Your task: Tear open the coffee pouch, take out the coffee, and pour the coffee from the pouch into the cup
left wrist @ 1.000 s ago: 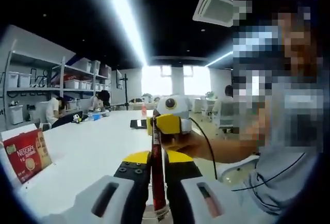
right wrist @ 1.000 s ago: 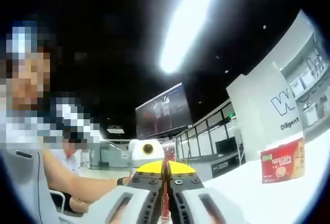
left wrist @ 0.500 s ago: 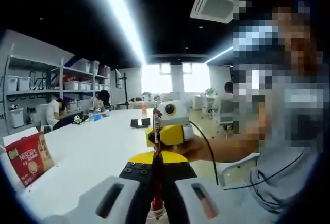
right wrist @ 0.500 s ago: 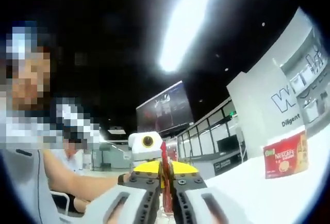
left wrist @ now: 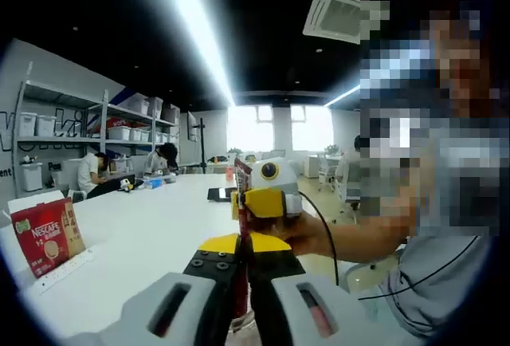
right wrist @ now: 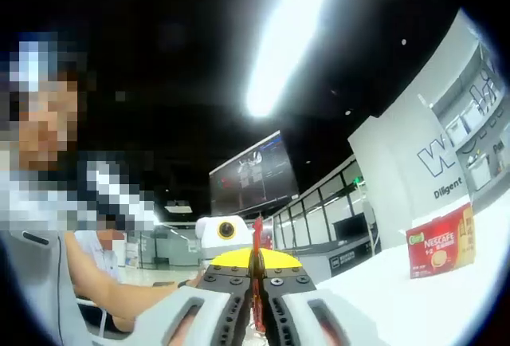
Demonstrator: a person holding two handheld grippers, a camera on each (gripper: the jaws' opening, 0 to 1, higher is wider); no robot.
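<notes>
The main risk is a bad tear: both grippers pinch the same thin coffee stick [left wrist: 241, 202] close together, so a sideways pull could rip low down the red sachet and scatter powder over the white table [left wrist: 135, 242], or the slick foil could slip from 1 pair of jaws. The cup seems to sit under the jaws at the bottom edge of the left gripper view, but I cannot tell for sure, so any spill might miss it.

The left gripper [left wrist: 242, 244] points away from the person, jaws clamped on the lower part of the upright stick. The right gripper [left wrist: 259, 202] faces it from just beyond, held in a hand [left wrist: 307, 234] with the forearm coming in from the right; its jaws [right wrist: 256, 260] are closed on the stick's upper part [right wrist: 256, 238]. A red Nescafe box [left wrist: 45, 234] stands at far left on the table.
</notes>
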